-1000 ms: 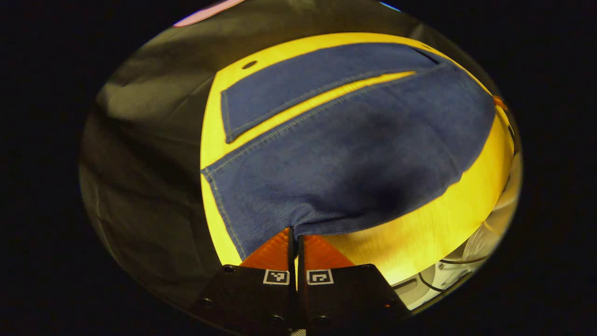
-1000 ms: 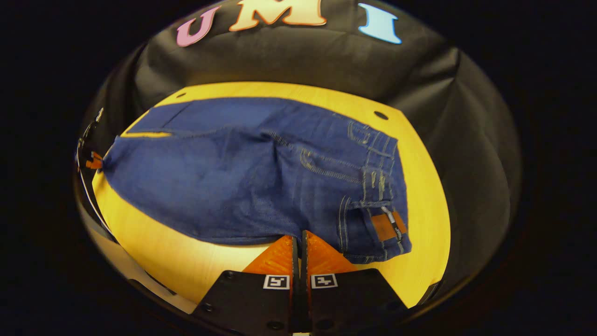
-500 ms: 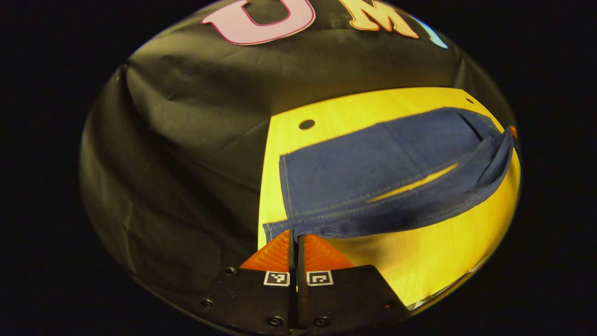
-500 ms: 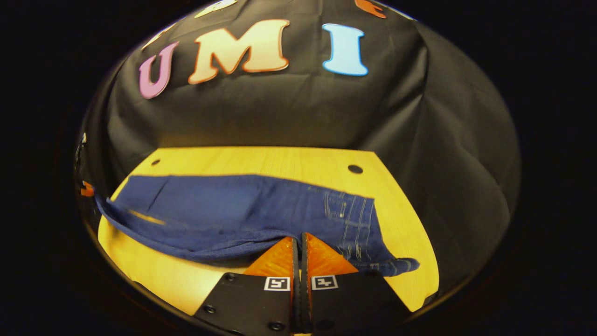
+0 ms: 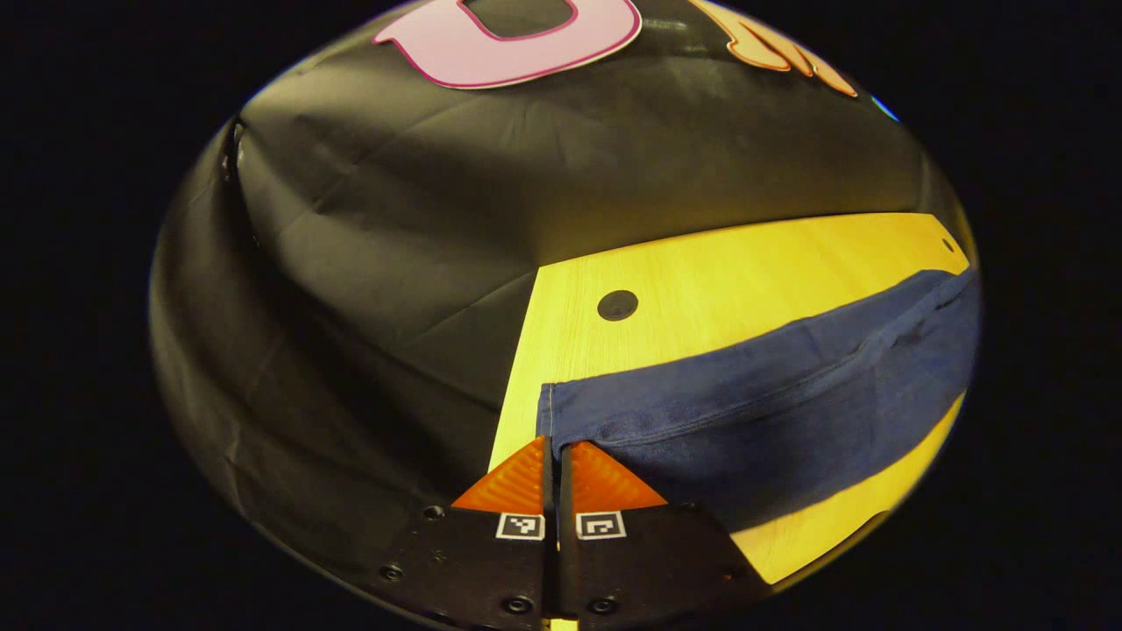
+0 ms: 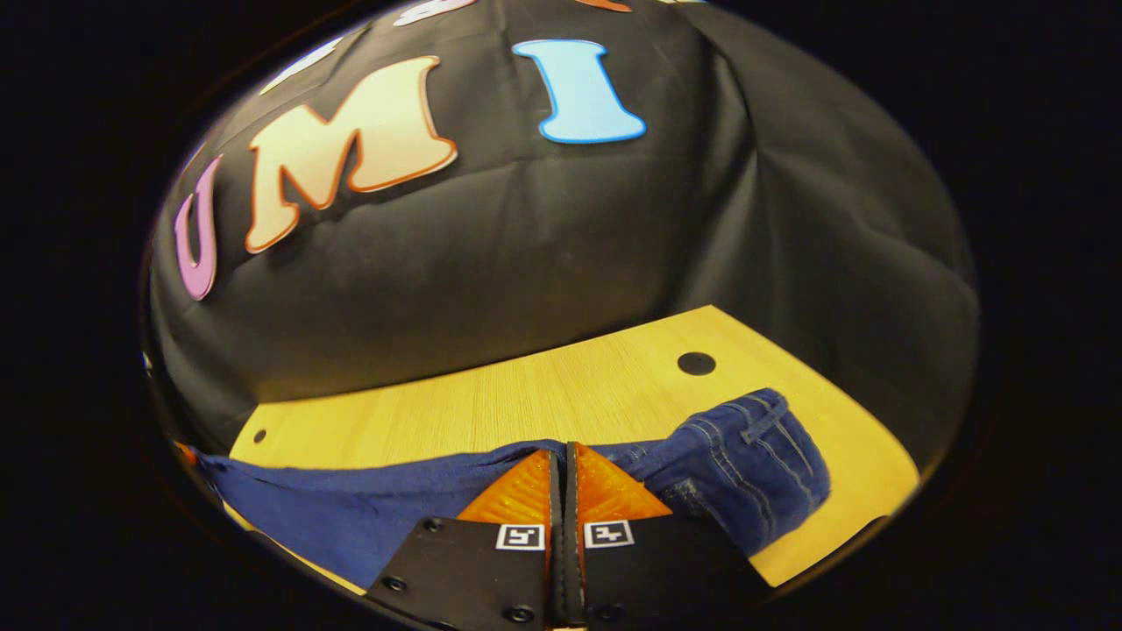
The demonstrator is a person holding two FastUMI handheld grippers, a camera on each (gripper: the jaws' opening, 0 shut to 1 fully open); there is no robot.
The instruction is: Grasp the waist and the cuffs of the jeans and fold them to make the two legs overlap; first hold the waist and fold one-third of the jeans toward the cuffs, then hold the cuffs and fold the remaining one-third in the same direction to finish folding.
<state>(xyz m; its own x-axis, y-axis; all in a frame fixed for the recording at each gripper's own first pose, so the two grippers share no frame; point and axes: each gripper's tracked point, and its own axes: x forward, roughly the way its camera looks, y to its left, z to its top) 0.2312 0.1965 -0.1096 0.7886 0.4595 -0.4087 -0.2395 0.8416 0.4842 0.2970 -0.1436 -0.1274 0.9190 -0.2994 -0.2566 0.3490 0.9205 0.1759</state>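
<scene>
Jeans (image 5: pixel 771 412) lie folded lengthwise across the yellow surface (image 5: pixel 701 280) | I see my left hand-held gripper (image 5: pixel 554 451) clamped on the cuff corner at the surface's edge | my right hand-held gripper (image 6: pixel 562 460) clamped on denim beside the waist (image 6: pixel 754 456), which is bunched | round hole (image 5: pixel 617 305) in the surface beyond the cuff

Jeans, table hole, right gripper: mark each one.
jeans (image 5: pixel 771 412), left gripper view, on the leg cloth.
table hole (image 6: pixel 696 363), right gripper view, on the dark round hole.
right gripper (image 6: pixel 563 456), right gripper view, between its fingertips.
</scene>
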